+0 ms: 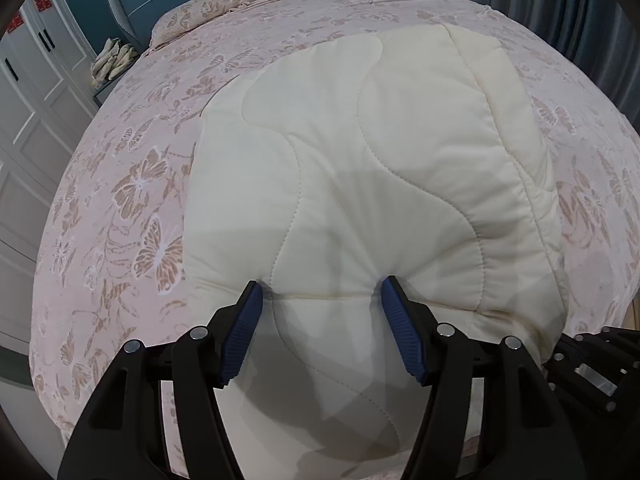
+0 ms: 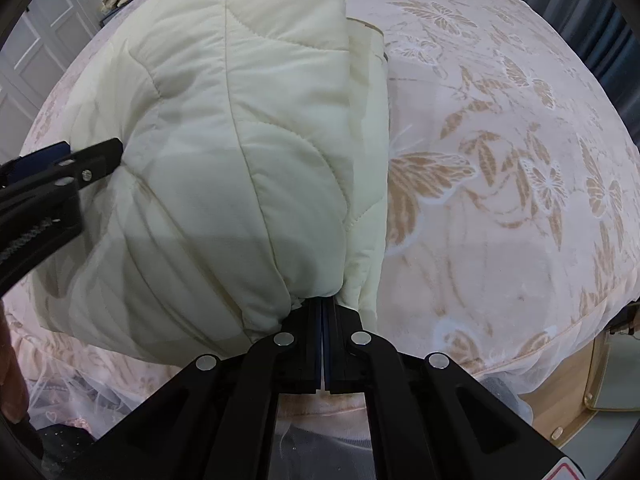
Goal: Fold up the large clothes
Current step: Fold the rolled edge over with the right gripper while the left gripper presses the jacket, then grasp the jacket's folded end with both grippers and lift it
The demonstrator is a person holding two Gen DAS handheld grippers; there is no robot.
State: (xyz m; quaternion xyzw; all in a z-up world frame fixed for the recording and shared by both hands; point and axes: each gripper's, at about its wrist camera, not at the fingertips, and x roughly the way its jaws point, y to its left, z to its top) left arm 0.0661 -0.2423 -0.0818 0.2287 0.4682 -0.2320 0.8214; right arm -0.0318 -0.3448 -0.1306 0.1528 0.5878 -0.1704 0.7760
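Right wrist: cream quilted coat (image 2: 240, 140) pinched by right hand-held gripper (image 2: 322, 304).

So from my left wrist view the quilted coat (image 1: 360, 168) lies spread on the bedspread (image 1: 120, 208), bed showing on both sides of it. My left gripper (image 1: 322, 294) sits at the coat's near edge, with padding bulging between its fingers. Pillows (image 1: 224, 8) are at the far end, a wardrobe (image 1: 28, 120) off to the left. My right gripper (image 2: 322, 304) is at the coat's near right corner, cloth bunched at its tips.
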